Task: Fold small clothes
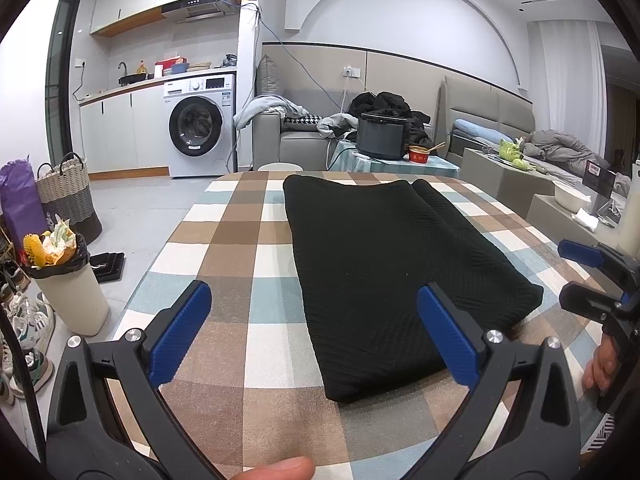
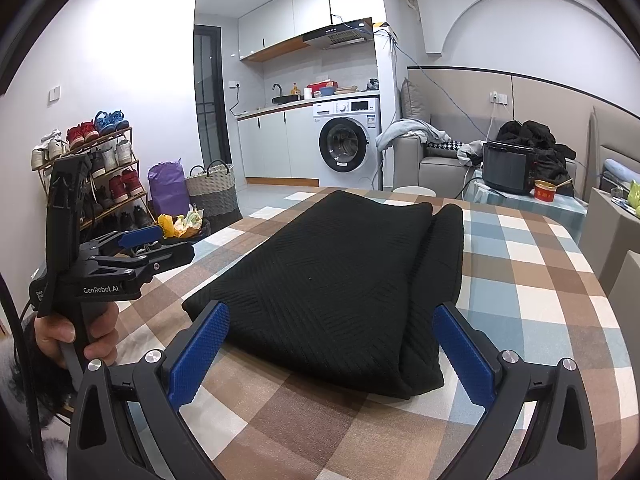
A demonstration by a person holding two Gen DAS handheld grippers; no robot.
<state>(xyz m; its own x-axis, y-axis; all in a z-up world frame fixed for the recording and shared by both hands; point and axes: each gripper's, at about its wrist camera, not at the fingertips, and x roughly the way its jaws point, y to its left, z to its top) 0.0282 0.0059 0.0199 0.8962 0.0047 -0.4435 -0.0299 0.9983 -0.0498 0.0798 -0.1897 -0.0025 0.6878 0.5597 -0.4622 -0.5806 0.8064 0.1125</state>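
Note:
A black knit garment (image 1: 384, 264) lies folded into a long flat rectangle on the checked tablecloth (image 1: 240, 248); it also shows in the right wrist view (image 2: 340, 288). My left gripper (image 1: 314, 320) is open and empty, above the cloth's near left edge, its right finger over the fabric. My right gripper (image 2: 332, 344) is open and empty, just above the garment's near end. The right gripper shows at the left wrist view's right edge (image 1: 576, 272). The left gripper shows at the left of the right wrist view (image 2: 160, 246).
The checked tablecloth (image 2: 520, 280) covers the table. Left of the table stand a white bin (image 1: 70, 280), a woven basket (image 1: 66, 188) and a shoe rack (image 2: 92, 176). Beyond are a washing machine (image 1: 200, 124), a sofa with clothes (image 1: 304, 128) and a side table with a black pot (image 1: 382, 136).

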